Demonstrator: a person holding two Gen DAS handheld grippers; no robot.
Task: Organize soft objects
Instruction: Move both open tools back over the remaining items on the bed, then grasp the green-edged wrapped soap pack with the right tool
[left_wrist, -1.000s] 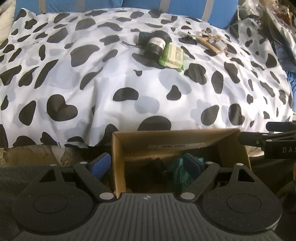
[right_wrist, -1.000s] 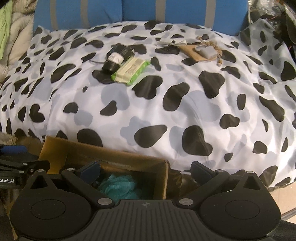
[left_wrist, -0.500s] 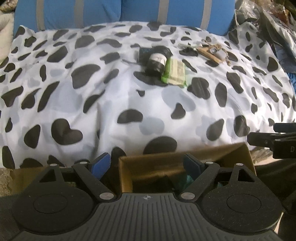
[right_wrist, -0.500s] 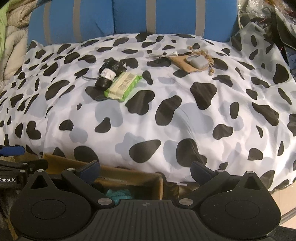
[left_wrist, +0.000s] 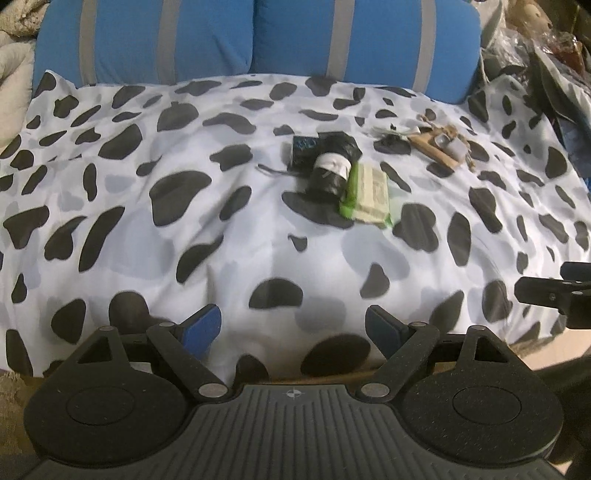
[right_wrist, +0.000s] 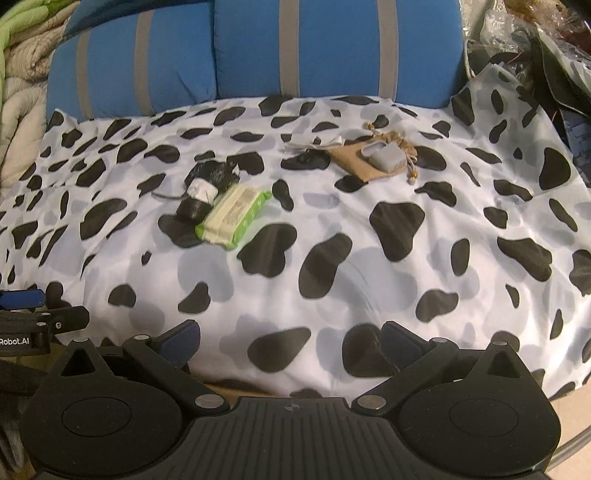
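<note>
Two views, left wrist first. The left tongs (left_wrist: 293, 325) stand wide apart with nothing between the pads, low over the near edge of the cow-print cover (left_wrist: 221, 229). Ahead of them the cover lies bare across a broad stretch, open room all the way up to the cluster past the middle: a black roll with a white label (left_wrist: 330, 170) touching a green wipes pack (left_wrist: 369, 195) on its right. Further right, near the far edge, a tan pouch (left_wrist: 432, 149) lies with a grey case (left_wrist: 456, 147) on it. Blue cushions (left_wrist: 258, 40) wall off the back. At the right border the other tool's black frame pokes in.

Over to the right wrist view. The right tongs (right_wrist: 290, 341) also gape wide and carry nothing, hanging above the cover's front edge. Roll and wipes pack sit left of centre, pouch and case right of centre further back, well apart from the pair. The near half is bare, and the right flank runs bare to the cover's drop-off.
</note>
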